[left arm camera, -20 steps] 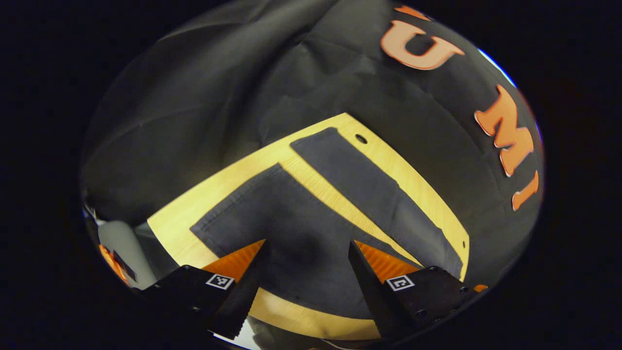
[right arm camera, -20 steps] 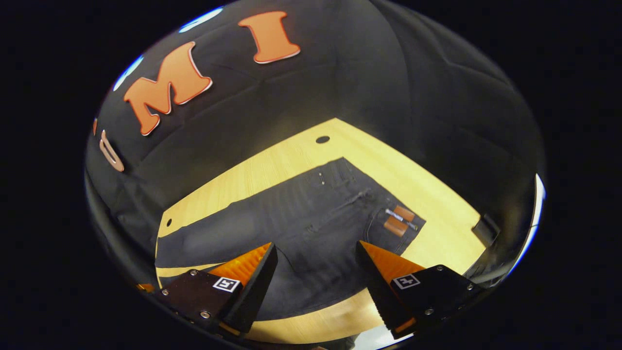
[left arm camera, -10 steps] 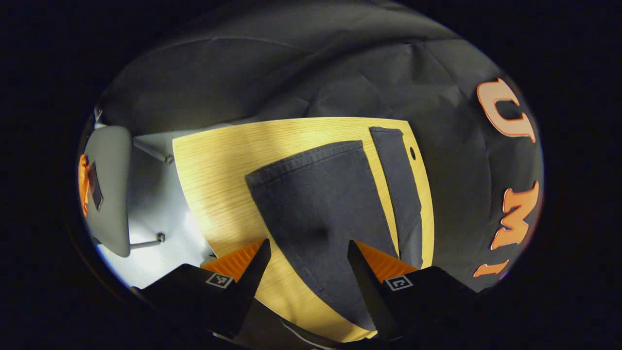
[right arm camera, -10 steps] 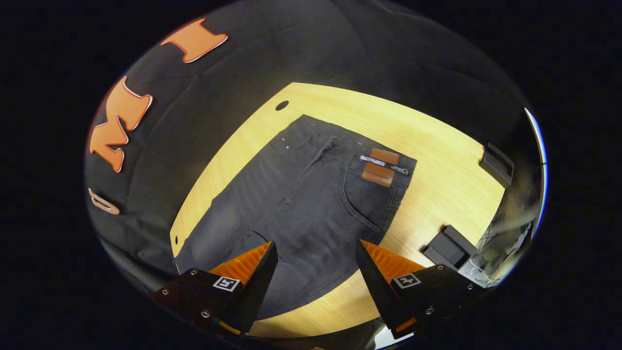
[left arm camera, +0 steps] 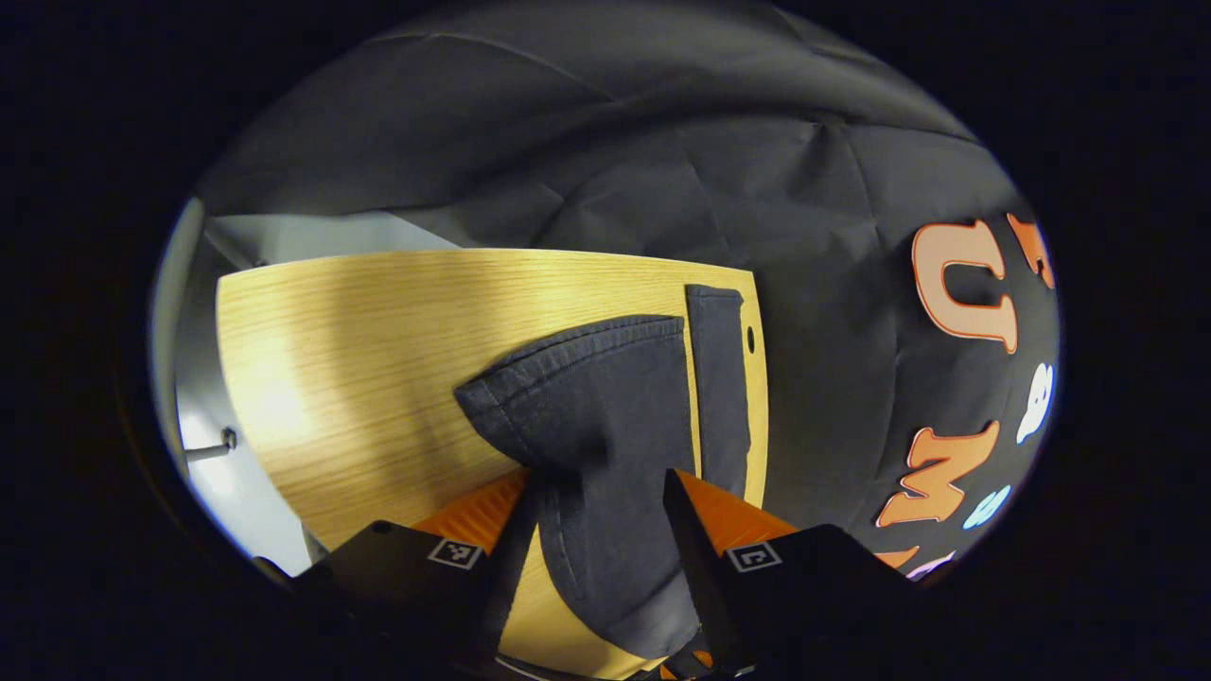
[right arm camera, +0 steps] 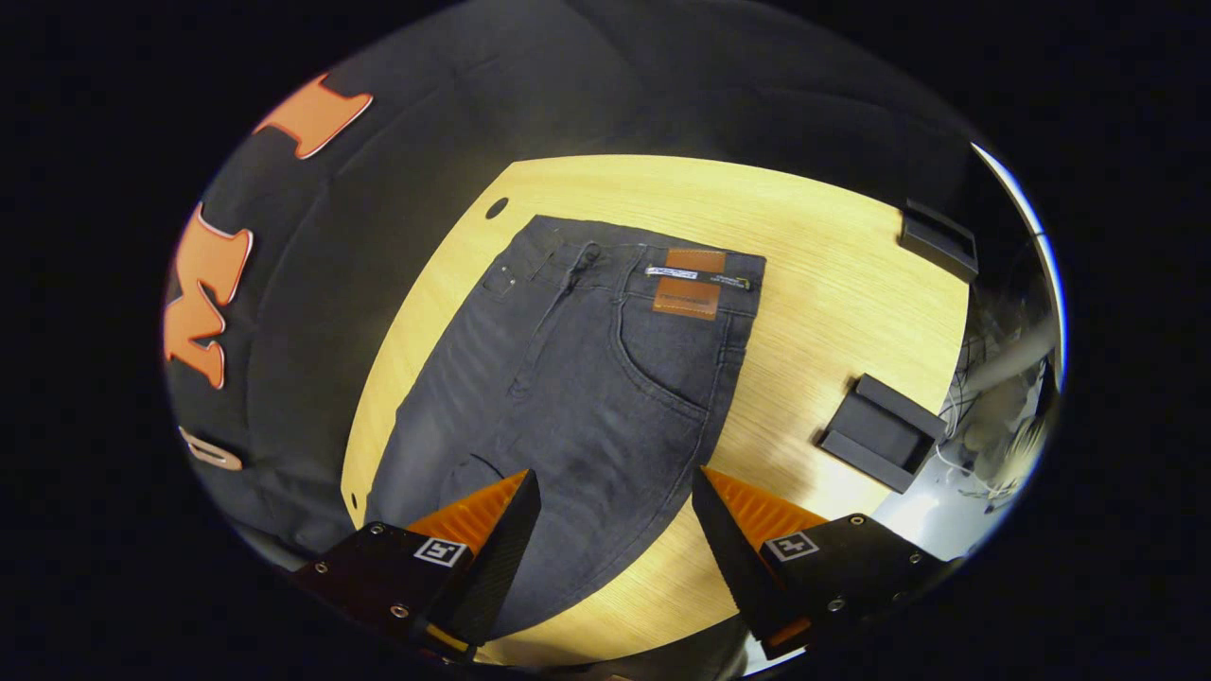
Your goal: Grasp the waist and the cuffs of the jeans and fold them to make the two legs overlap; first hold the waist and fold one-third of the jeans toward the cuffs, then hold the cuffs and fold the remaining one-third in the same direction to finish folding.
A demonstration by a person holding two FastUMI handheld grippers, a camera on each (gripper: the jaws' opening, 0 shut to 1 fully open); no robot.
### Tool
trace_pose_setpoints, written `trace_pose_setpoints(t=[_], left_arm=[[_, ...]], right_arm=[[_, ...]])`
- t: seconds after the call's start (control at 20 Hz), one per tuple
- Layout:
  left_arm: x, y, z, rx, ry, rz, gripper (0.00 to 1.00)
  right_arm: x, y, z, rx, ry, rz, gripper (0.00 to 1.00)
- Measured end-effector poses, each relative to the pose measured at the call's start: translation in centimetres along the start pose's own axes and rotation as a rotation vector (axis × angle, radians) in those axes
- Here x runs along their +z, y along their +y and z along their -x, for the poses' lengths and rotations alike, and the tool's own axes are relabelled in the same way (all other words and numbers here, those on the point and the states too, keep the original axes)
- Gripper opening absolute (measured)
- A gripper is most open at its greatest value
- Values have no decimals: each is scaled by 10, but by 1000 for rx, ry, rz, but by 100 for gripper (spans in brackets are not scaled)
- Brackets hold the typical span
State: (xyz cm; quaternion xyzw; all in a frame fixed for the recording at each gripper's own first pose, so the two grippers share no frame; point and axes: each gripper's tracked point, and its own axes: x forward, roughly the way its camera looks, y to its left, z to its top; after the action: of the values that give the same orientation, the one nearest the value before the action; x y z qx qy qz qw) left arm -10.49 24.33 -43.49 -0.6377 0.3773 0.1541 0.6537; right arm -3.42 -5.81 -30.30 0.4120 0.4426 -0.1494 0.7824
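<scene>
Dim booth, table [left arm camera: 378, 322] lit from above w/ glare; sharp, fisheye-bent edges.

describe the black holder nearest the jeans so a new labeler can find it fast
Start at the wooden table in the right gripper view, where the dark jeans lie with the waist at the far end. Right of the jeans, near the table's edge, sits a black holder. A second black holder sits farther back; the one you want is closer to the right gripper.
</scene>
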Motion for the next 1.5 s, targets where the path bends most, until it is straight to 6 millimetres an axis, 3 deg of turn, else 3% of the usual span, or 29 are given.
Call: trace_pose_setpoints(t=[0.05, 0.1, 0.2, 0.25, 0.35, 0.45, 0.55, 0.6, 0.65, 0.75, 0.85, 0.9, 1.0, 1.3, 1.5], left_arm=[[1, 1, -6, 23, -2, -18, 72], [1, -4, -13, 28, -11, -21, 49], [1, -10, -16, 28, -26, -48, 46], [4, 1, -18, 75, -39, -58, 48], [3, -3, -24, 77, -40, -43, 2], [1, -4, -20, 84, -39, -88, 10], [4, -7, -23, 129, -57, -132, 10], [-3, -13, -50, 132, -39, -149, 3], [-2, -18, -26, 128, -38, -167, 1], [-2, -17, -24, 143, -31, -214, 1], [0, -25, -22, 129, -34, -241, 1], [1, -31, -18, 112, -35, -246, 1], [0, -41, -11, 78, -40, -264, 1], [6, -107, 5, -53, -47, -344, 1], [14, -131, -9, -63, -35, -381, 1]], right_arm=[[3, -3, -3, 6, 11, -16, 99], [8, -9, -5, -2, 15, -25, 98], [31, -24, -10, -20, -18, -38, 98], [36, -30, -14, -32, -20, -43, 98], [39, -39, -28, -49, -4, -59, 98], [41, -41, -40, -54, 11, -75, 98], [51, -31, -50, -23, -5, -88, 96], [51, -32, -52, -27, 2, -76, 93], [51, -37, -56, -53, 13, -57, 81], [52, -50, -61, -112, 15, -39, 53], [50, -46, -60, -90, 4, -74, 26], [48, -50, -57, -77, 0, -98, 25], [53, -41, -61, -18, -20, -199, 10], [70, -17, -39, 121, -79, -210, 8], [81, 11, -39, 192, -98, -191, 7]])
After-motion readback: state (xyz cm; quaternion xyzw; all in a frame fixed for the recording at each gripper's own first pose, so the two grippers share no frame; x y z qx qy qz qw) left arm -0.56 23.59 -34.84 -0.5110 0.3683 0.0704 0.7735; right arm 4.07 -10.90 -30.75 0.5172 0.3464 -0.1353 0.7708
